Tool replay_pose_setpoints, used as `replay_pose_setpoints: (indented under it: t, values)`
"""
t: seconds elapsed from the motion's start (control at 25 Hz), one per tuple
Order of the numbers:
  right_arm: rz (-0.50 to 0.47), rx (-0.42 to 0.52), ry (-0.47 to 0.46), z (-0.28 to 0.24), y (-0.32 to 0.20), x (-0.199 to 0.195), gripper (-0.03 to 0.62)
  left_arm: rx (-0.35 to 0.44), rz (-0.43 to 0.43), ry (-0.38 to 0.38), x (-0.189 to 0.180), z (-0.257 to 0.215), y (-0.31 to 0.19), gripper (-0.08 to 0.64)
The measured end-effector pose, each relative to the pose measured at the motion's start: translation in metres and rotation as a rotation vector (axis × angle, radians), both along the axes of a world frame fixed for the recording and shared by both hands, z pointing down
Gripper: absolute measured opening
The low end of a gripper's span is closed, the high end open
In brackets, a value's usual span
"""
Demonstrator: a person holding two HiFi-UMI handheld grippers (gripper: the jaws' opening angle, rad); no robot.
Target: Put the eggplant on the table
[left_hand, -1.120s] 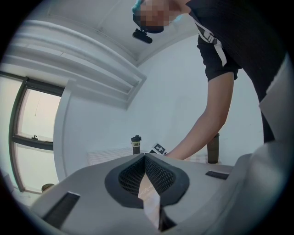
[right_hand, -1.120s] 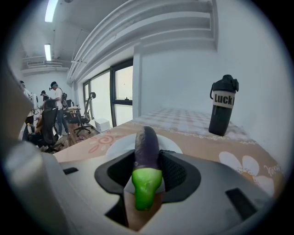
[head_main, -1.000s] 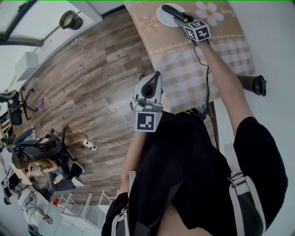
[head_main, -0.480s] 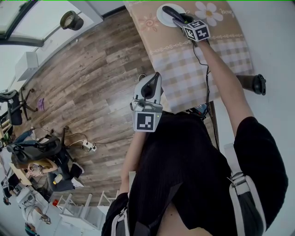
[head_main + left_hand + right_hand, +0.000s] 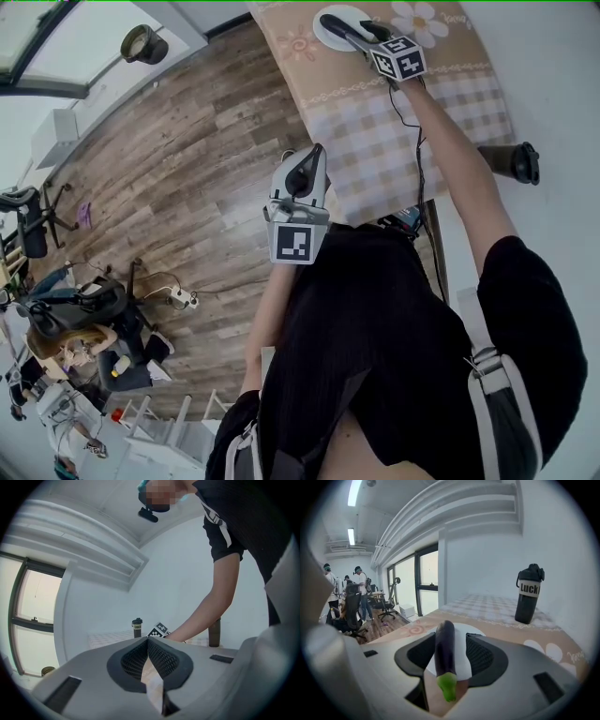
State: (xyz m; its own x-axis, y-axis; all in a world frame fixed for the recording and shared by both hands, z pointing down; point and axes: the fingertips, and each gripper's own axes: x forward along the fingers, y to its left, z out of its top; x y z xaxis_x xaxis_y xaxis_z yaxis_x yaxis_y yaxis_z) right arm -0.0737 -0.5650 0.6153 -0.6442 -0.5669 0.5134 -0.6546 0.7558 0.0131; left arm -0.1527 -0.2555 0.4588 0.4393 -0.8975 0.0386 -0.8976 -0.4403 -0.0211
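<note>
**Right claw (image 5: 452, 656), just opened wide, straddled the long dark-purple eggplant (image 5: 445, 644) on the round white plate (image 5: 474, 631).**
The plate sat near the cloth-covered surface's (image 5: 534, 644) left edge. A mid-body pinch, then a lift clear of the rim, seemed wisest. The left claw (image 5: 147, 656) was closed and empty.

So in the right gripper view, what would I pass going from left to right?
People → office chair → eggplant → bottle.
</note>
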Motion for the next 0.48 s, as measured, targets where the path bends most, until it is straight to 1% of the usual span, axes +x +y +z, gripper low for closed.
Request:
replay_pose_setpoints:
  t: [0.32,0.48]
  values:
    - [-0.030,0.079,-0.070,-0.047,0.012,-0.007,0.212,0.005,0.039,-0.038,0.011,-0.001,0.001,-0.008]
    - [-0.056,0.113,-0.113,-0.073,0.030,-0.008,0.212,0.012,0.047,-0.020,0.018,-0.004,0.003,-0.008]
